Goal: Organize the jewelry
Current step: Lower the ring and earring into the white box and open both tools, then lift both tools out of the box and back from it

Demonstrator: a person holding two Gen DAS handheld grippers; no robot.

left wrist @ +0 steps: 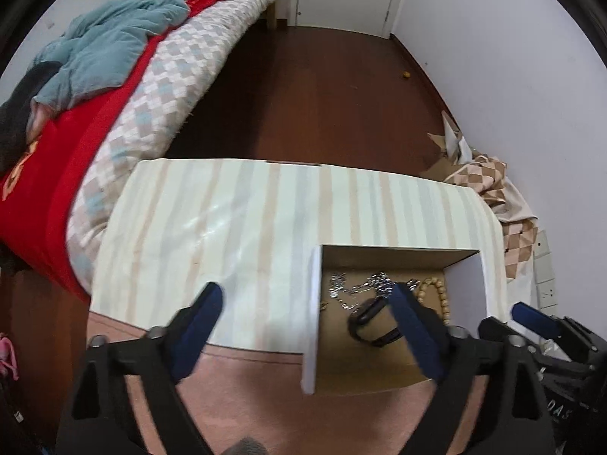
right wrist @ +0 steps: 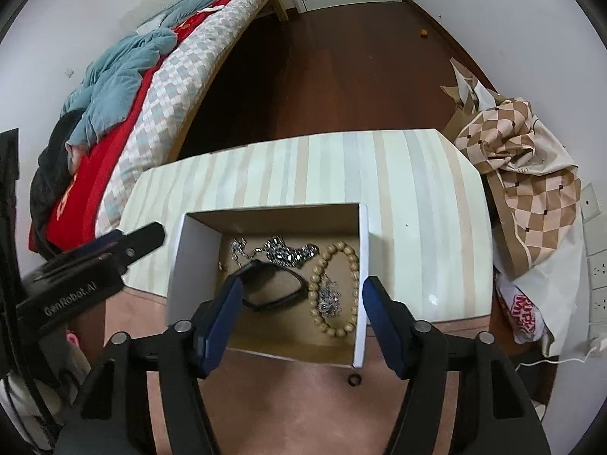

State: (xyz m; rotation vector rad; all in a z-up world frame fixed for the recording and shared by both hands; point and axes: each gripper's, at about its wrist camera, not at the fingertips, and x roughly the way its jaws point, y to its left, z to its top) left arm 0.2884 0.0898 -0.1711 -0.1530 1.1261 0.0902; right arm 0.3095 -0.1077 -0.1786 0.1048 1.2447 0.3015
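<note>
Striped table (right wrist: 417, 197) carries an open cardboard box (right wrist: 362, 265) holding a wooden bead bracelet (right wrist: 337, 288), silver chains (right wrist: 284, 252) and a black band (right wrist: 273, 284). Right gripper (right wrist: 299, 318) hangs spread just above the box's near edge; left gripper (left wrist: 307, 326), also spread, straddles its left wall.

Left hand-held gripper (left wrist: 305, 299) spread wide, right hand-held gripper (right wrist: 303, 288) seemingly likewise
</note>
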